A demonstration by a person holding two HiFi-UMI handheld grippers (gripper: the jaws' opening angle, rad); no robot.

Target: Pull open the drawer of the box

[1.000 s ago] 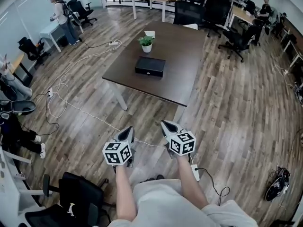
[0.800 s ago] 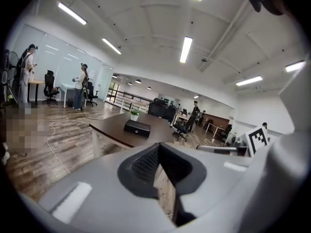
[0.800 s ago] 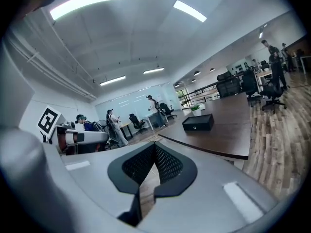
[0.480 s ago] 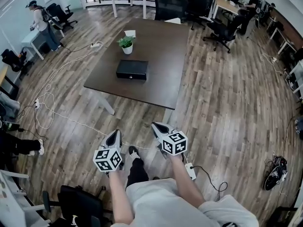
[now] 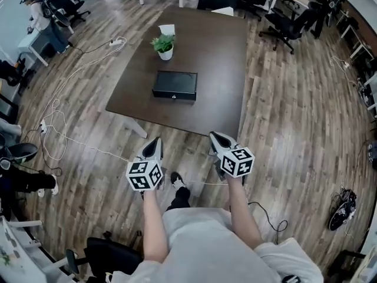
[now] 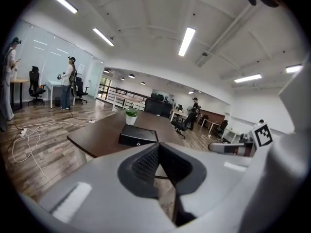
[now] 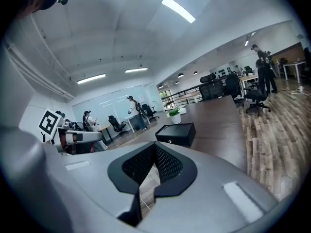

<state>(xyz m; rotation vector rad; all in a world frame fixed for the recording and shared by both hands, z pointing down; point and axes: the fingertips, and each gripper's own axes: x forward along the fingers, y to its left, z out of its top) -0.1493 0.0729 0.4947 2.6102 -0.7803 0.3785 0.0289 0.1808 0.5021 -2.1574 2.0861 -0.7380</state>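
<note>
The black box (image 5: pixel 175 85) lies flat on a dark brown table (image 5: pixel 218 58), its drawer front with a small lock facing me and closed. It also shows in the left gripper view as the box (image 6: pixel 138 136) and in the right gripper view as the box (image 7: pixel 176 133). My left gripper (image 5: pixel 154 143) and right gripper (image 5: pixel 217 139) are held side by side over the wooden floor, short of the table's near edge and well away from the box. Both are shut with nothing between their jaws.
A potted plant (image 5: pixel 164 45) and a white holder (image 5: pixel 167 29) stand behind the box. White cables (image 5: pixel 65 117) trail over the floor at left. Office chairs (image 5: pixel 285 25) stand at the far right, another chair (image 5: pixel 109 255) behind me. People (image 5: pixel 36 13) are at desks far left.
The person has stepped towards the table, so the box and table edge are nearer. Both grippers stay shut, carried forward side by side.
</note>
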